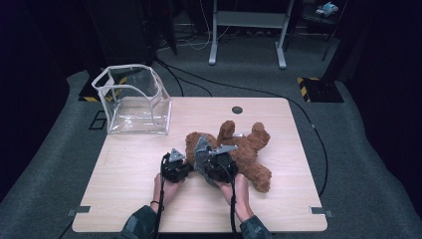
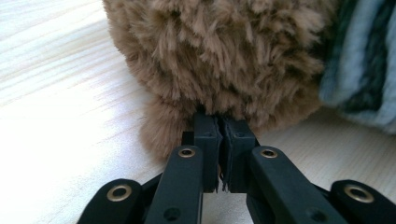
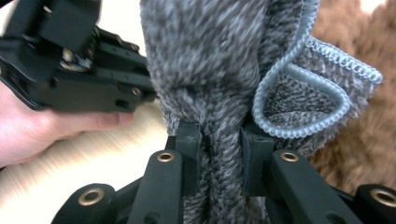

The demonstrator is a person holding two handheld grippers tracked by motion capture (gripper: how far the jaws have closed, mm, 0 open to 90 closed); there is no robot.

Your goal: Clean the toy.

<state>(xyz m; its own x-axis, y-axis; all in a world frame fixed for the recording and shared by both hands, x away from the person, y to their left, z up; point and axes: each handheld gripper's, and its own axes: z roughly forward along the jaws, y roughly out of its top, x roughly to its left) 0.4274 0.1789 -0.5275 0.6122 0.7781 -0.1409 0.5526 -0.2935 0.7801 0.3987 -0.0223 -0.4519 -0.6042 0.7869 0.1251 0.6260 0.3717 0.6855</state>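
We are pinching the brown fluffy teddy bear [image 1: 244, 149] lying on the pale wooden bench [image 1: 129, 169] with our left tongs [image 2: 219, 135], squeezed tight on its fur. Our right tongs [image 3: 218, 140], just beside, are gripping the grey fuzzy cloth [image 3: 210, 70] standing up over the bear.

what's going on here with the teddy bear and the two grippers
A person at a wooden table works a brown teddy bear with a gripper in each hand. The left gripper is shut, pinching the bear's fur low down. The right gripper is clamped on a grey fuzzy cloth with a pale blue stitched edge, bunched against the bear. A clear plastic box stands at the far left corner.
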